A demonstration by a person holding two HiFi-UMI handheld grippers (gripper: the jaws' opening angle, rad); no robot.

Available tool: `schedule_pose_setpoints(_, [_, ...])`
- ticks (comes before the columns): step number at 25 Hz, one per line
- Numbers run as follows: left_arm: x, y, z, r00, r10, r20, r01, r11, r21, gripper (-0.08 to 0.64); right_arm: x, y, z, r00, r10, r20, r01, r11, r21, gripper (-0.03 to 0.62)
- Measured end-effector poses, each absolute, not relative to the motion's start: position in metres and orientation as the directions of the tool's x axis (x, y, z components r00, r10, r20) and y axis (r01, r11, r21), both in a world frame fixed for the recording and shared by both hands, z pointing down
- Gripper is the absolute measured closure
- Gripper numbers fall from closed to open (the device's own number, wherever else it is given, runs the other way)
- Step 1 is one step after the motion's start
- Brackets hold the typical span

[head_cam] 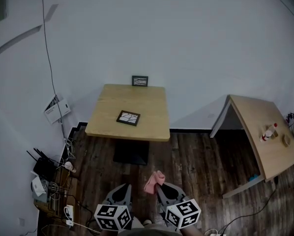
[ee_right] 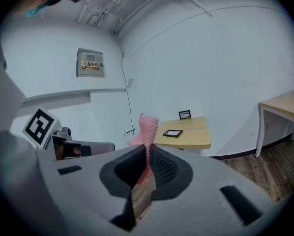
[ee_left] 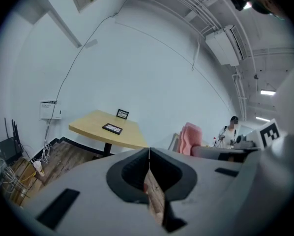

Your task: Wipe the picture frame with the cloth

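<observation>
Since wiping has yet to start, my right gripper (head_cam: 161, 187) has its jaws clamped on the pink cloth (head_cam: 154, 182) at bottom centre, and my left gripper (head_cam: 123, 190) beside it is closed on nothing, presumably free to steady things. The picture frame (head_cam: 128, 118) lies flat on the tabletop (head_cam: 149, 109) at mid-picture, well apart from both, a second frame (head_cam: 140, 80) upright behind it.

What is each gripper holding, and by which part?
The right gripper pinches the cloth by its bunched lower end; the left gripper is shut, empty.
</observation>
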State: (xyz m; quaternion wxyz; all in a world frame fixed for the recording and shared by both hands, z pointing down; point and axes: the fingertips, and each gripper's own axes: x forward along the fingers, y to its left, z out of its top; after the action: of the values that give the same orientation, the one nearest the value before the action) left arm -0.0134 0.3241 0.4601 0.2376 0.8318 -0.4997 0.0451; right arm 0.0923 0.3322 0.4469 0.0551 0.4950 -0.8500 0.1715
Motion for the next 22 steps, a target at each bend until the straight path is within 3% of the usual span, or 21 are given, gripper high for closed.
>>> schedule_pose_setpoints(22, [-0.011, 0.275, 0.477, 0.466, -0.813, 0.348, -0.865, -0.335, 0.374, 0.555, 0.106, 0.281, 0.449, -0.506, -0.823, 0.258, -0.858, 0.448, -0.251, 0.575])
